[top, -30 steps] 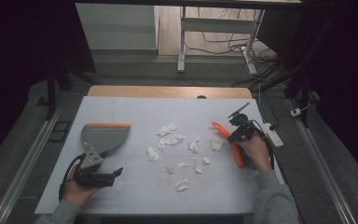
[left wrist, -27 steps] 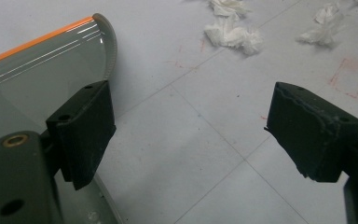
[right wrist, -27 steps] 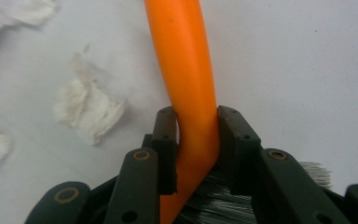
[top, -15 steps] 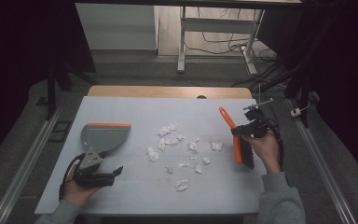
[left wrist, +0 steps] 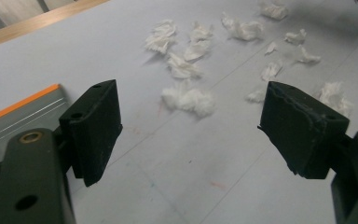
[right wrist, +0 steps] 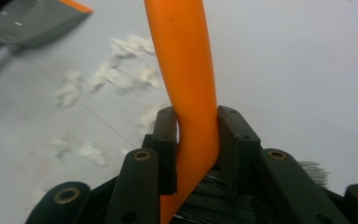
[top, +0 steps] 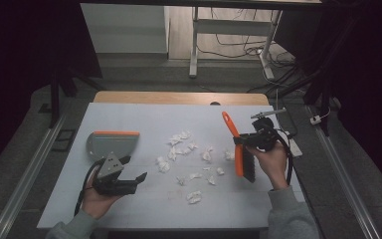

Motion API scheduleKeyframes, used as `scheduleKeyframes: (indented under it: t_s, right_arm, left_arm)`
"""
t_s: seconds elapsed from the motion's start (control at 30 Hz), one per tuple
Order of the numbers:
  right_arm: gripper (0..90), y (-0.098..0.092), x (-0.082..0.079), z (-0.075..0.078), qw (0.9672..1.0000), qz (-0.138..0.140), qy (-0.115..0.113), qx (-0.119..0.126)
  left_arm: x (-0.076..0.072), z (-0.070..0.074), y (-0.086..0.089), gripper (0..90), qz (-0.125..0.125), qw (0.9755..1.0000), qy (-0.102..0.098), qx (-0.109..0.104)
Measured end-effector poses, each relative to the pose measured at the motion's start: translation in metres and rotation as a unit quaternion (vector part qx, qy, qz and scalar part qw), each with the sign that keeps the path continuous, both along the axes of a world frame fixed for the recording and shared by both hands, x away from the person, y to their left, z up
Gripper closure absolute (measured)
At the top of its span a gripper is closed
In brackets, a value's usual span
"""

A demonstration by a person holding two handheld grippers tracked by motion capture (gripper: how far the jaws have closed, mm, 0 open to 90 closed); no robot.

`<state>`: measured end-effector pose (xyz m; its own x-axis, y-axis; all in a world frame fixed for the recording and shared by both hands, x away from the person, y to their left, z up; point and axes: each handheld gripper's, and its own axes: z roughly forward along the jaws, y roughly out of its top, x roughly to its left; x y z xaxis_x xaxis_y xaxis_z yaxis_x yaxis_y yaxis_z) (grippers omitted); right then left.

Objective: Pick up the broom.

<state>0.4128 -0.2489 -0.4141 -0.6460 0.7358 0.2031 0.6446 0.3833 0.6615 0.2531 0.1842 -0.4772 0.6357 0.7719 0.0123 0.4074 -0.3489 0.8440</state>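
My right gripper [top: 243, 141] is shut on the orange handle of a brush [top: 231, 127] and holds it above the table's right side, black bristles [top: 248, 167] hanging down. In the right gripper view the handle [right wrist: 186, 60] is clamped between both jaws of the right gripper [right wrist: 196, 140]. White paper scraps [top: 181, 144] are scattered mid-table. At the left lies a grey dustpan [top: 112, 142] with an orange edge. Just in front of it my left gripper [top: 133, 169] is open; its jaws have just been closing a little, nothing between them. The left gripper [left wrist: 189, 121] faces the scraps [left wrist: 189, 99].
The pale grey table mat [top: 144, 114] has a wooden strip along its far edge. Metal rails run along the floor on both sides. A white table leg and cables stand beyond the far edge. The dustpan [left wrist: 23, 116] lies left of the left jaw.
The right hand has lifted the brush off the table and carried it right, swinging it more upright. The left gripper has moved slightly up and toward the scraps.
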Motion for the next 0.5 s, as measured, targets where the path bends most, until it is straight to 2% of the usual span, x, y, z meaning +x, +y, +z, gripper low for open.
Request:
scheduleKeyframes:
  t_s: [0.23, 0.3, 0.33, 0.43, 0.5]
  right_arm:
    - [69.3, 0.016, -0.017, 0.007, 0.9994, 0.004, -0.014, 0.030]
    - [69.3, 0.019, -0.021, 0.009, 0.9987, 0.000, -0.020, 0.047]
    - [69.3, 0.019, -0.021, 0.009, 0.9987, 0.000, -0.020, 0.047]
    - [69.3, 0.025, -0.024, 0.008, 0.9979, -0.003, -0.026, 0.060]
    - [69.3, 0.030, -0.026, 0.007, 0.9977, 0.000, -0.029, 0.062]
  left_arm:
    - [0.013, 0.011, -0.022, 22.2, -0.018, 0.9997, -0.004, -0.018]
    - [0.016, 0.013, -0.029, 24.1, -0.029, 0.9991, -0.013, -0.027]
    - [0.017, 0.014, -0.033, 24.1, -0.035, 0.9988, -0.017, -0.030]
    - [0.020, 0.018, -0.047, 25.6, -0.052, 0.9982, -0.017, -0.023]
    - [0.021, 0.023, -0.058, 24.2, -0.065, 0.9978, -0.017, -0.003]
